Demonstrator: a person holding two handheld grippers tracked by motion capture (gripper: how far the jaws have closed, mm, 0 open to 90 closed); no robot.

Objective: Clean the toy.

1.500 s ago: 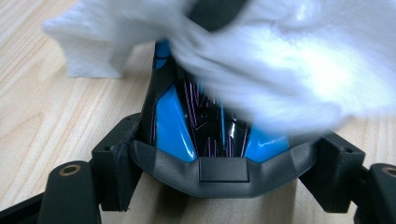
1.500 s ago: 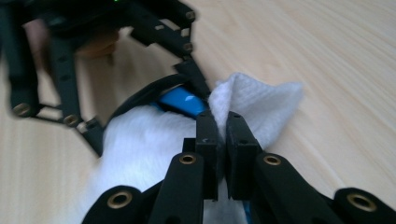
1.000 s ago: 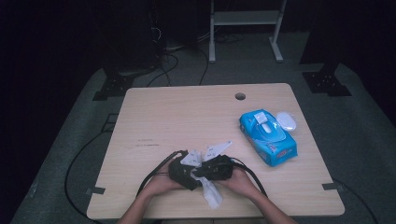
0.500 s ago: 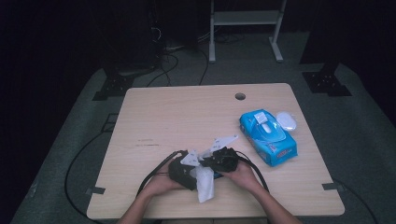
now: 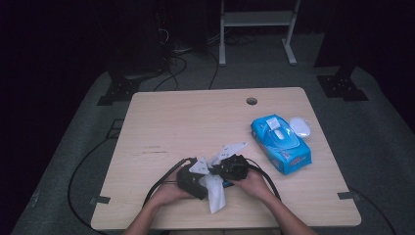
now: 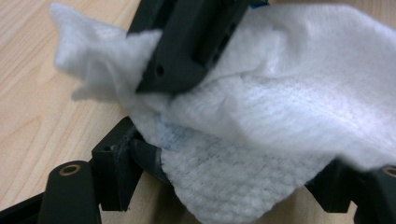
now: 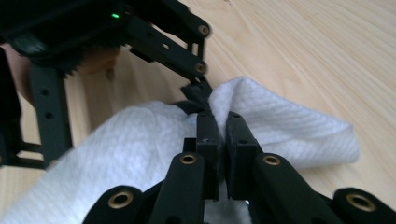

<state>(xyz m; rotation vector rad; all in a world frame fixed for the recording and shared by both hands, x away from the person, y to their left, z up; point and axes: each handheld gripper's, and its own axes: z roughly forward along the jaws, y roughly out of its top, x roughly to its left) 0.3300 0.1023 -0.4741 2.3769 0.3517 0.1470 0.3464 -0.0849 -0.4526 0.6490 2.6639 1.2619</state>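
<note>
A white wipe (image 5: 216, 190) hangs between my two grippers near the table's front edge. My right gripper (image 7: 223, 125) is shut on the wipe (image 7: 289, 126), with a fold pinched between its two black jaws. My left gripper (image 6: 224, 186) faces it from the left with its jaws well apart. The wipe (image 6: 280, 102) drapes across the gap between them, and the pads do not press on it. In the left gripper view the right gripper's fingers (image 6: 187, 46) come in from the top, over the wipe. From above, the left gripper (image 5: 206, 172) and the right gripper (image 5: 219, 171) almost touch.
A blue wipe pack (image 5: 281, 144) lies at the right of the wooden table (image 5: 186, 122), with a white oval lid (image 5: 299, 127) beside it. A cable hole (image 5: 251, 101) sits near the far edge. Black cables trail off the front left.
The right gripper, with the wipe, has edged slightly away from the person. The hanging end of the wipe has shifted a little. The left gripper has stayed put.
</note>
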